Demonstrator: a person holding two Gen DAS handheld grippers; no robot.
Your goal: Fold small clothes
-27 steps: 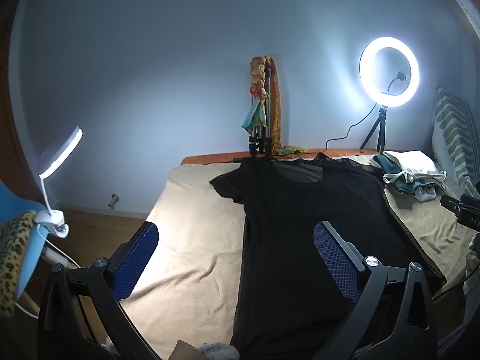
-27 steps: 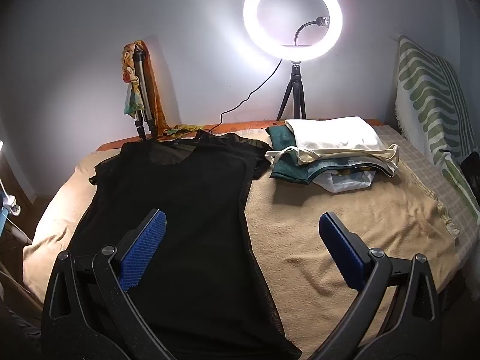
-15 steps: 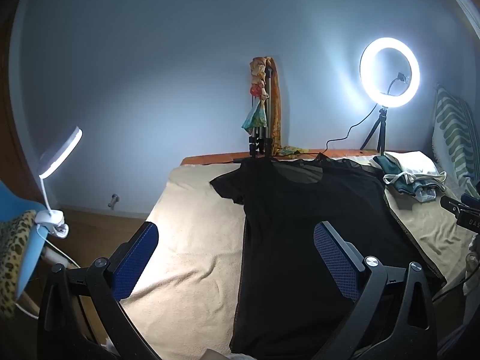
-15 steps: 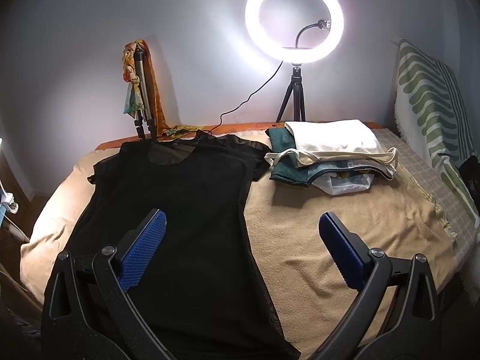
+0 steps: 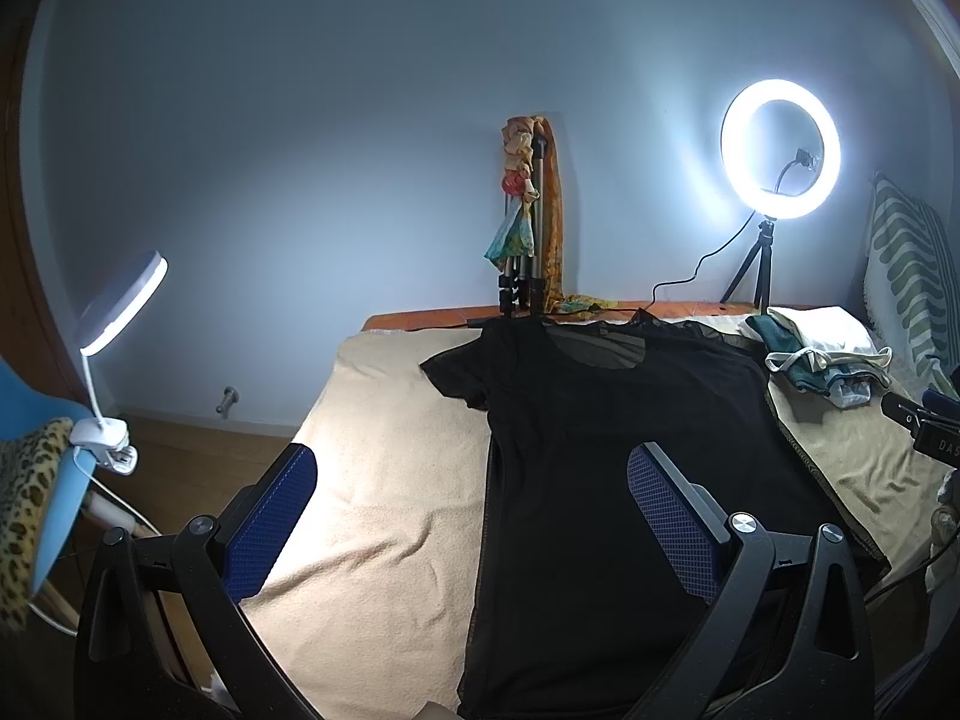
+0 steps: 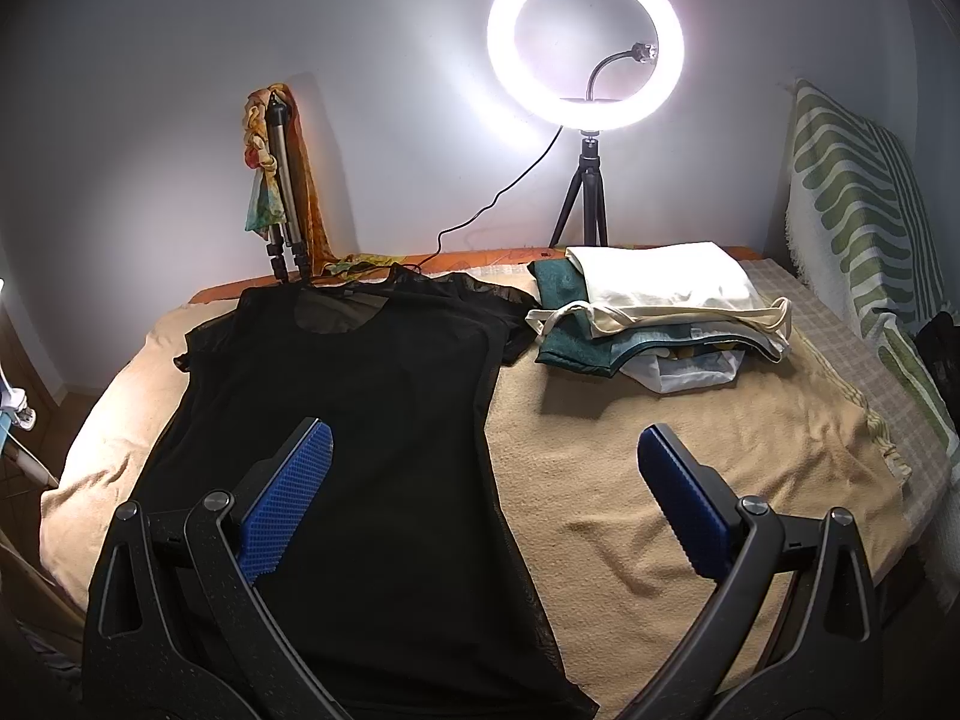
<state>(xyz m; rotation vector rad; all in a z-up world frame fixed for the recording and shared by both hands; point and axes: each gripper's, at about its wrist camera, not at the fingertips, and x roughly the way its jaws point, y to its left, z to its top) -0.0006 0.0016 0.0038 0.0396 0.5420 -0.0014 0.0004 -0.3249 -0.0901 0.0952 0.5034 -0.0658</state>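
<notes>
A black sheer short-sleeved top (image 5: 612, 456) lies flat and spread out on a beige blanket (image 5: 384, 480), neckline toward the far wall. It also shows in the right wrist view (image 6: 360, 420). My left gripper (image 5: 474, 516) is open and empty, held above the top's left hem edge. My right gripper (image 6: 480, 498) is open and empty, held above the top's right hem edge. Part of the right gripper (image 5: 924, 426) shows at the right edge of the left wrist view.
A pile of folded clothes (image 6: 654, 312) sits at the back right of the blanket (image 6: 690, 450). A lit ring light on a tripod (image 6: 585, 42) and a folded tripod with a scarf (image 6: 279, 180) stand by the wall. A clip lamp (image 5: 114, 312) is left of the bed. A green-striped cloth (image 6: 864, 198) hangs at right.
Both grippers have drawn back and risen very slightly; the scene sits a little lower in both views. Nothing was gripped or moved.
</notes>
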